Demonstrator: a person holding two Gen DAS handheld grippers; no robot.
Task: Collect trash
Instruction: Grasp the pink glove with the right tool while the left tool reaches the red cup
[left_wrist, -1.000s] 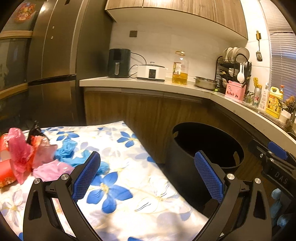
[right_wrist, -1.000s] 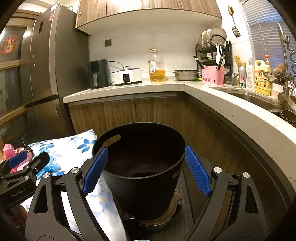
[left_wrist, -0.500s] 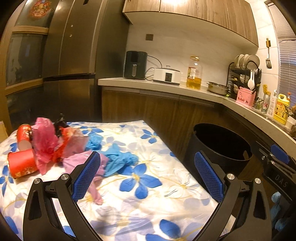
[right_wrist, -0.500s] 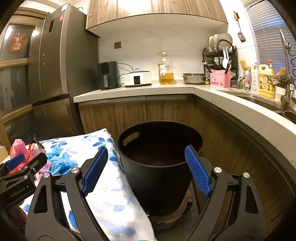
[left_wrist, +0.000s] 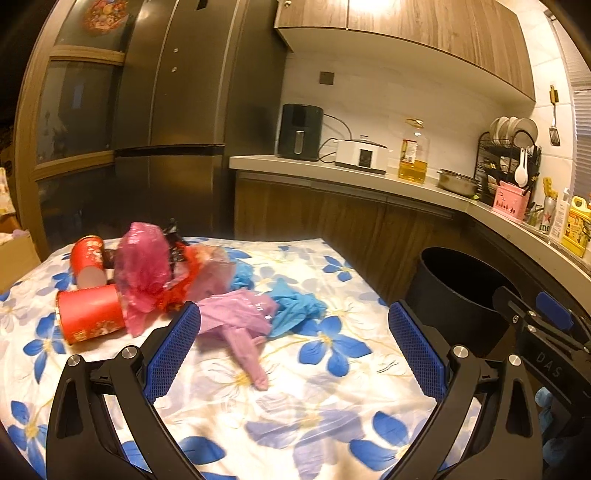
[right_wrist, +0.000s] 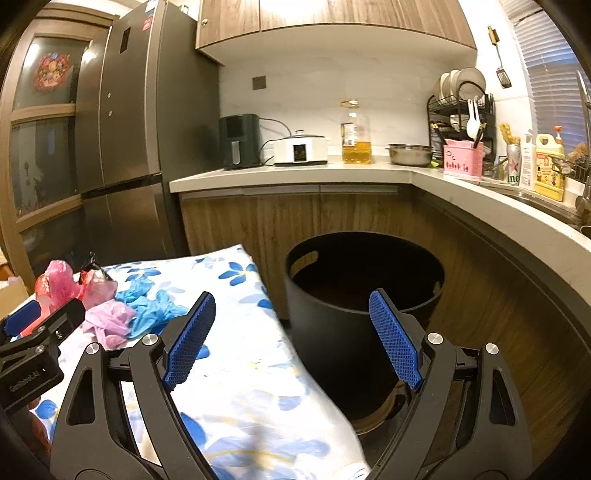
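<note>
A pile of trash lies on the flowered tablecloth (left_wrist: 325, 398): two red paper cups (left_wrist: 90, 317), a crumpled pink plastic bag (left_wrist: 144, 269), a purple glove (left_wrist: 240, 321) and blue gloves (left_wrist: 295, 306). A black bin (right_wrist: 365, 295) stands on the floor right of the table; it also shows in the left wrist view (left_wrist: 461, 299). My left gripper (left_wrist: 295, 343) is open and empty, above the cloth just short of the purple glove. My right gripper (right_wrist: 291, 332) is open and empty, over the table's right edge next to the bin.
A wooden counter (right_wrist: 332, 170) wraps the back and right, holding an air fryer (right_wrist: 238, 140), a cooker, an oil bottle (right_wrist: 354, 133), a dish rack and bottles. A dark fridge (left_wrist: 177, 122) stands behind the table. The trash also shows in the right wrist view (right_wrist: 110, 306).
Both grippers have swung left, away from the bin and toward the table. The trash pile has come from the far left into the middle of the left wrist view. Both stay open.
</note>
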